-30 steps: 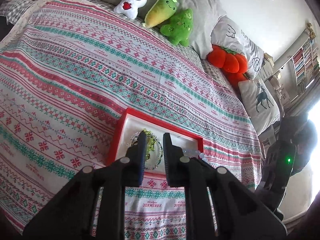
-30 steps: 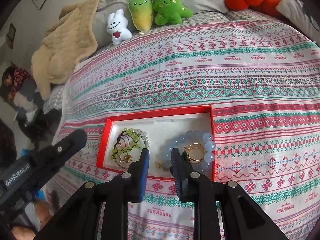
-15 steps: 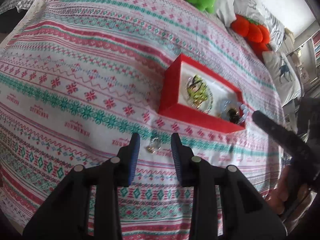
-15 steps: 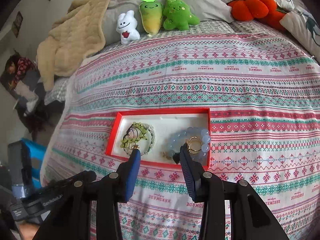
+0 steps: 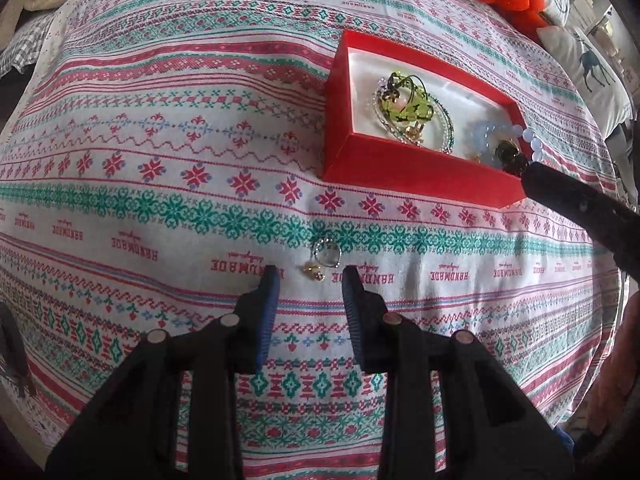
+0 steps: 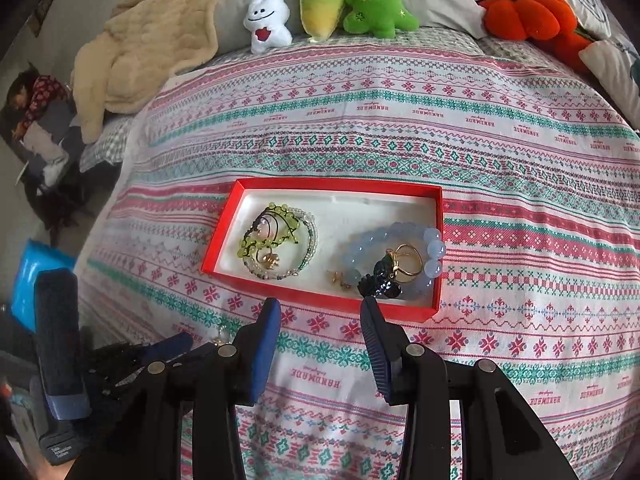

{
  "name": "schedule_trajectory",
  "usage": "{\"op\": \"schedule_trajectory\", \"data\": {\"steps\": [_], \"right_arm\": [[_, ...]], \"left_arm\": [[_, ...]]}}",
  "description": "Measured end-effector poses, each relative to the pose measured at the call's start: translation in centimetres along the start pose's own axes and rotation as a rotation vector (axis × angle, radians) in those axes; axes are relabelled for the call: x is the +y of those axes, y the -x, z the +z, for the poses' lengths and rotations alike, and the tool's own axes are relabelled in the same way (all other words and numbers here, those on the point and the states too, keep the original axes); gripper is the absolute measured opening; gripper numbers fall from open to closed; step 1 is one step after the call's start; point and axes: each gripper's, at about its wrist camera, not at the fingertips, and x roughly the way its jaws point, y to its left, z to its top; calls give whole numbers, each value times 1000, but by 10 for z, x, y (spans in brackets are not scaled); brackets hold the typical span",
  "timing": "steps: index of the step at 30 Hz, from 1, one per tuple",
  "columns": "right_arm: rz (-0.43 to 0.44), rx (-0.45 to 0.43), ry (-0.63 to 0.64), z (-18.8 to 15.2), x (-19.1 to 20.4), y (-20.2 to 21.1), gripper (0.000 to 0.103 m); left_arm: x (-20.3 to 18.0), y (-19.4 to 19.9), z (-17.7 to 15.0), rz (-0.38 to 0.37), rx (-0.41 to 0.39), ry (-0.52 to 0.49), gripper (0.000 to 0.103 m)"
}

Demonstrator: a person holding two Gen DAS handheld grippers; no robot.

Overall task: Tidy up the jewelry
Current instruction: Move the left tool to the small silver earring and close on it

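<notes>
The left gripper (image 5: 307, 276) points down at the bed (image 5: 160, 128), jaws wide, straddling a ring (image 5: 327, 253) and a small gold piece (image 5: 313, 271) just ahead. The right gripper (image 6: 320, 308) hovers jaws wide before the red box (image 6: 320, 300), whose long axis runs left-right, holding bracelets (image 6: 280, 236).
</notes>
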Motion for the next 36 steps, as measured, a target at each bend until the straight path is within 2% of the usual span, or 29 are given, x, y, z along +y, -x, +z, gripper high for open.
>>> {"op": "schedule_trajectory", "data": {"steps": [6,11,19,25,30,36], "right_arm": [[-1,6,-1,0,1,-2,42],[0,5,0,1,0,-1,42],[-3,5,-6,1,-3,0,42],[-2,8,4,1,-1,-1,42],[-11,21,15,-1,1,-6,42],[19,84,42,-10,14,-26,42]], "left_arm": [[-13,-14,7,43,11,-8,34],[-22,-21,9,60,12,-30,17],[-22,-23,7,86,6,-46,8],[-15,-17,5,84,0,-44,8],[4,-4,4,63,-22,-12,8],[34,6,4,54,-41,46,8]]}}
